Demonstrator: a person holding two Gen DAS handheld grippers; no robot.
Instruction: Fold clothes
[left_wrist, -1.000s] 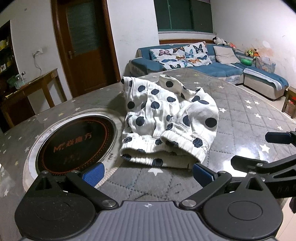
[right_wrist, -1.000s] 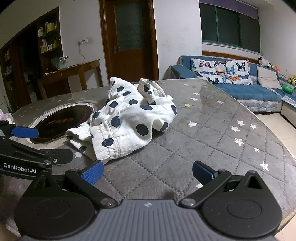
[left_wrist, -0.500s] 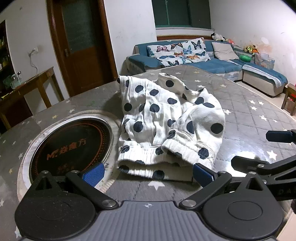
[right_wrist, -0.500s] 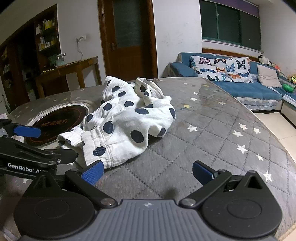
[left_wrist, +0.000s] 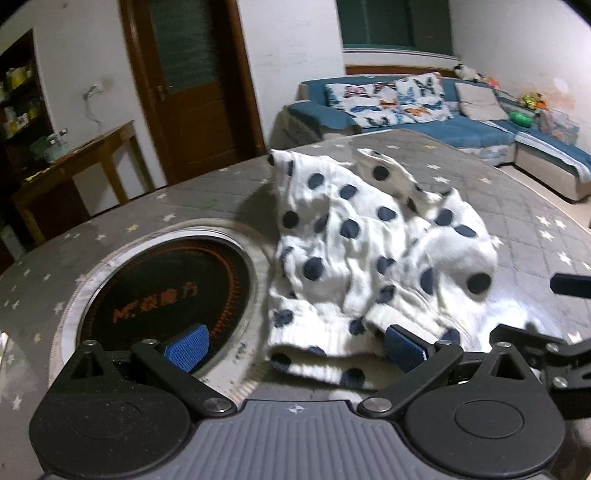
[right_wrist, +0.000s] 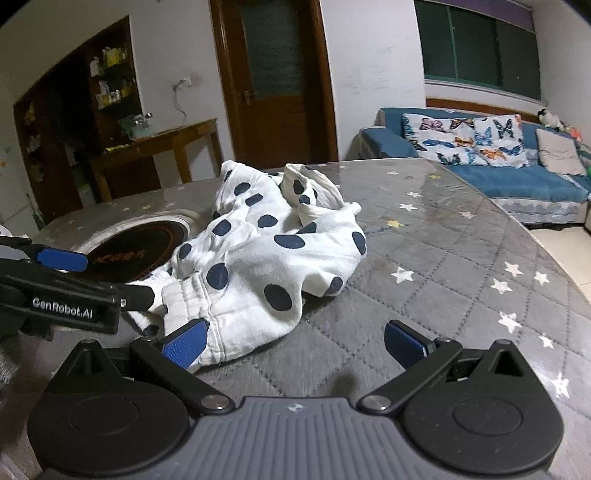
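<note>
The crumpled dotted garment (left_wrist: 373, 258) lay dead ahead, waistband edge nearest, just between the spread, empty fingers of the left gripper (left_wrist: 295, 349), the right gripper (right_wrist: 293, 341) equally open beside it

The crumpled white garment with dark polka dots (left_wrist: 373, 258) is lying on the grey quilted star-print tabletop (right_wrist: 461, 273), just ahead of both claws. The left gripper (left_wrist: 295, 345) is sitting at its near hem, with the round black induction hob (left_wrist: 166, 291) set into the table to its left. The right gripper (right_wrist: 295, 341) is sitting just right of the left one, the garment ahead to its left. A blue sofa (right_wrist: 517, 181) is standing far behind.
</note>
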